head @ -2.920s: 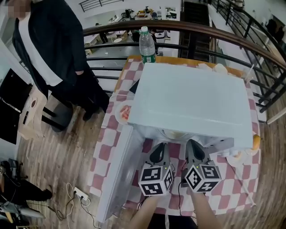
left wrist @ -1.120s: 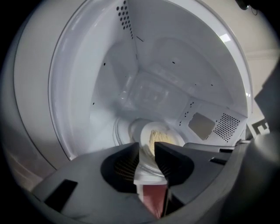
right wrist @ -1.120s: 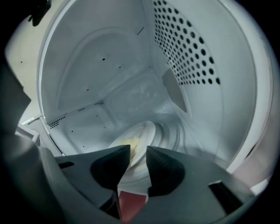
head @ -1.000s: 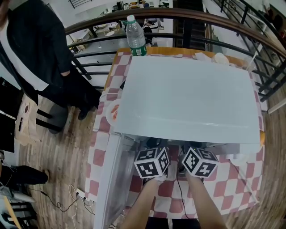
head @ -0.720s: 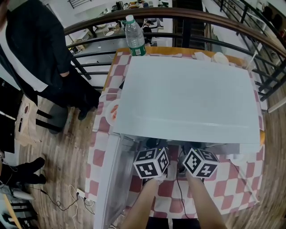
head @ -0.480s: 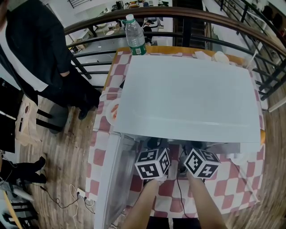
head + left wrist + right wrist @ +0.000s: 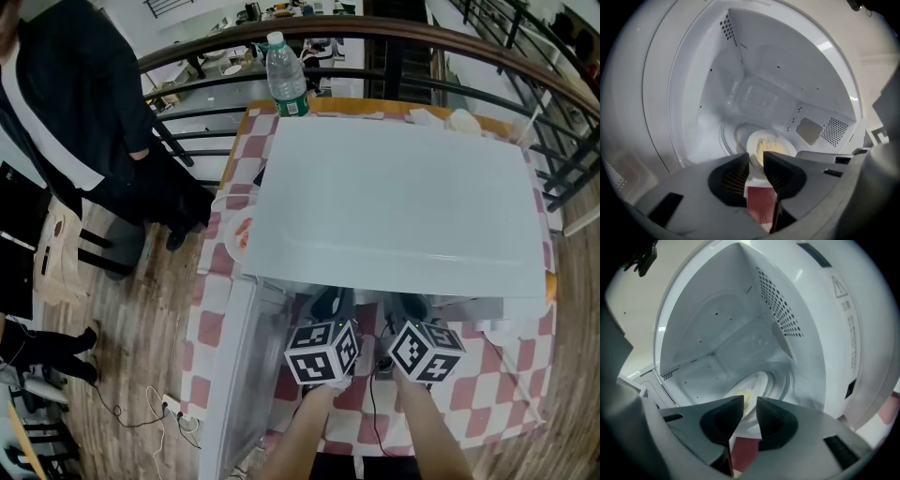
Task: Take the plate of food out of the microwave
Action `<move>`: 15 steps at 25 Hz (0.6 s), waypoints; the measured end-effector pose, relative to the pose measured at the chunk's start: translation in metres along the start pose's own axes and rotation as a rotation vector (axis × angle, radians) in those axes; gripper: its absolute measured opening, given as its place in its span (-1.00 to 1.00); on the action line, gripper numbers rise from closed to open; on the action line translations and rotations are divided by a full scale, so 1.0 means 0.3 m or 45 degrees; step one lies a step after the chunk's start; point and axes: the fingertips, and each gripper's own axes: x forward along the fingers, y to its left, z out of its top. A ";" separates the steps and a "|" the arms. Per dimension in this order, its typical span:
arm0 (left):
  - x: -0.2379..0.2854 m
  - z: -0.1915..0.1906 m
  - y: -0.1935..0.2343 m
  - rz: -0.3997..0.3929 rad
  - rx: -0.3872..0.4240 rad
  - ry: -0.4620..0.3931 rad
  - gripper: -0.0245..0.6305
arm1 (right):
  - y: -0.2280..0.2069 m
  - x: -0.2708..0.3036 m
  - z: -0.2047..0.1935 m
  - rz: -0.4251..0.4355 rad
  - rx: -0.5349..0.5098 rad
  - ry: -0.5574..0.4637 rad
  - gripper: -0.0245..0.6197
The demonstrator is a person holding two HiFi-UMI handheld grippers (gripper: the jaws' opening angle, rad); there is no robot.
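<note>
The white microwave (image 7: pixel 403 197) stands on the checked table with its door (image 7: pixel 230 375) swung open to the left. Inside it lies a white plate (image 7: pixel 755 139) with pale yellow food (image 7: pixel 769 146). The plate (image 7: pixel 759 380) also shows in the right gripper view. My left gripper (image 7: pixel 756 159) has just been closing and is shut on the plate's near rim. My right gripper (image 7: pixel 750 404) has closed too and grips the same rim further right. In the head view only the left marker cube (image 7: pixel 323 352) and the right marker cube (image 7: pixel 427 352) show at the opening. The microwave's top hides the plate there.
A water bottle (image 7: pixel 286 75) stands behind the microwave by the railing (image 7: pixel 375 33). A person in dark clothes (image 7: pixel 84 122) stands at the left. A plate (image 7: pixel 239 234) lies left of the microwave, and white dishes (image 7: pixel 492 328) at its right front corner. The red-and-white cloth (image 7: pixel 487 398) covers the table.
Both marker cubes have slid a little toward me, away from the microwave's opening, since half a second ago. The person at the left has shifted slightly.
</note>
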 end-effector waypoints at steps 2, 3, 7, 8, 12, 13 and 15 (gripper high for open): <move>-0.003 -0.008 -0.001 -0.003 0.009 0.005 -0.59 | 0.000 -0.014 -0.008 -0.008 0.013 -0.003 -0.69; -0.003 -0.008 -0.001 -0.005 0.016 0.006 -0.59 | 0.000 -0.021 -0.013 -0.011 0.022 -0.004 -0.69; 0.006 0.005 0.015 0.002 0.049 0.010 -0.60 | 0.018 -0.036 -0.037 0.011 0.031 0.012 -0.69; 0.007 0.009 0.020 0.007 0.049 0.010 -0.60 | 0.024 -0.036 -0.042 0.019 0.026 0.019 -0.69; -0.006 0.015 0.045 0.059 0.017 -0.009 -0.54 | 0.003 -0.037 -0.016 -0.017 0.018 -0.013 -0.68; -0.011 0.014 0.051 0.070 -0.003 -0.016 -0.54 | -0.009 -0.035 -0.003 -0.036 0.022 -0.024 -0.58; -0.020 0.008 0.060 0.085 -0.046 -0.023 -0.52 | -0.029 -0.025 0.020 -0.060 0.026 -0.033 -0.51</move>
